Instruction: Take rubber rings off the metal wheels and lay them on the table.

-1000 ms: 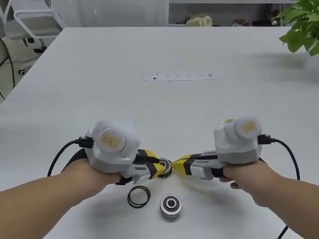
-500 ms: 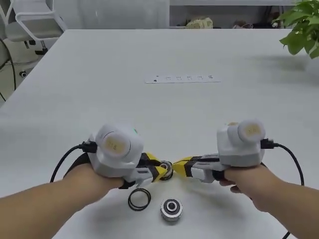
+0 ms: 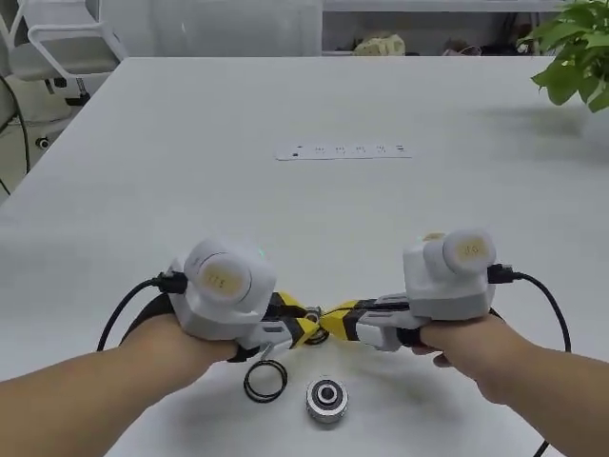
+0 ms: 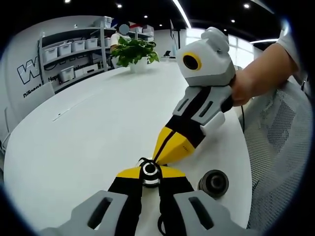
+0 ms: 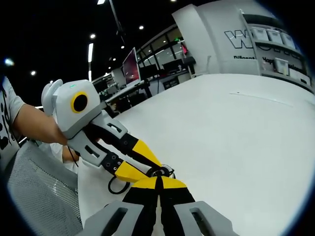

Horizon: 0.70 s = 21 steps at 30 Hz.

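While the left hand-held gripper (image 4: 150, 173) pinches a metal wheel (image 4: 150, 169), the right hand-held gripper (image 5: 158, 180) is pressed together on its rubber ring (image 5: 165, 171).
Risk: the ring snaps free and jolts the wheel loose, rolling toward the near bench (image 3: 333, 209) edge at 6 o'clock. A loose ring (image 3: 265, 379) and spare wheel (image 3: 326, 398) lie below the grippers; open bench lies toward 12 o'clock.

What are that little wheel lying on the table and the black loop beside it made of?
The wheel looks like metal: a silvery, shiny rim around a dark centre. The black loop looks like rubber: thin, dull black, no shine. Likely, not certain.
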### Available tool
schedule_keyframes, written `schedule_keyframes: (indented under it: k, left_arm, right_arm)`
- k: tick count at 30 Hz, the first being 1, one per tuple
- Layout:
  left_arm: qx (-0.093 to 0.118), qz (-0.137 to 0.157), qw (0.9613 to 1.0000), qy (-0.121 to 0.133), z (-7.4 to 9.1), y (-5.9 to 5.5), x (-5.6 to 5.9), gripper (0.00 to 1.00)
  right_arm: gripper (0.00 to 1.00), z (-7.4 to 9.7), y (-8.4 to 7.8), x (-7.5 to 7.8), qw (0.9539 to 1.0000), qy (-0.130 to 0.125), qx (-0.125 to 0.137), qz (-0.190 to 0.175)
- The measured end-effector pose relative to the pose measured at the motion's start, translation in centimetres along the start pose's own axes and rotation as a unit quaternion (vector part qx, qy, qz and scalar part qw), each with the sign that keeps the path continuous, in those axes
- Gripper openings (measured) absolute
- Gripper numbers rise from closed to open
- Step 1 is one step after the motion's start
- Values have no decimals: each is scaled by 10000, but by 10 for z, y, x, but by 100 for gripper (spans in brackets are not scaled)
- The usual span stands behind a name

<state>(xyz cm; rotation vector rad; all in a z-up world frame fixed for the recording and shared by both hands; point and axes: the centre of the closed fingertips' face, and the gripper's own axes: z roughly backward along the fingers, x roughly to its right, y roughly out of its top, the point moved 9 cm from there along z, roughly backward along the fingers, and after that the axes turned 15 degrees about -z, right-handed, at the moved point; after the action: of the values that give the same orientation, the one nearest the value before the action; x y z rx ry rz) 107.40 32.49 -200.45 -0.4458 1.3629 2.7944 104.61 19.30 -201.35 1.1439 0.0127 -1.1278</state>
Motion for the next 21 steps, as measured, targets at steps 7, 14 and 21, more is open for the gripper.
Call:
schedule_keyframes:
  k: [7,14,21]
  left_arm:
    - [21,4,10000,4,0,0,0,8]
    - [37,11,10000,7,0,-1,0,8]
    - [97,-12,9999,-33,0,-1,-1,8]
  right_arm:
    - [0,0,1,1,10000,33,12,37]
    - [0,-1,5,-5,9997,223,135,-22]
    - [0,1,4,0,9998,140,166,-39]
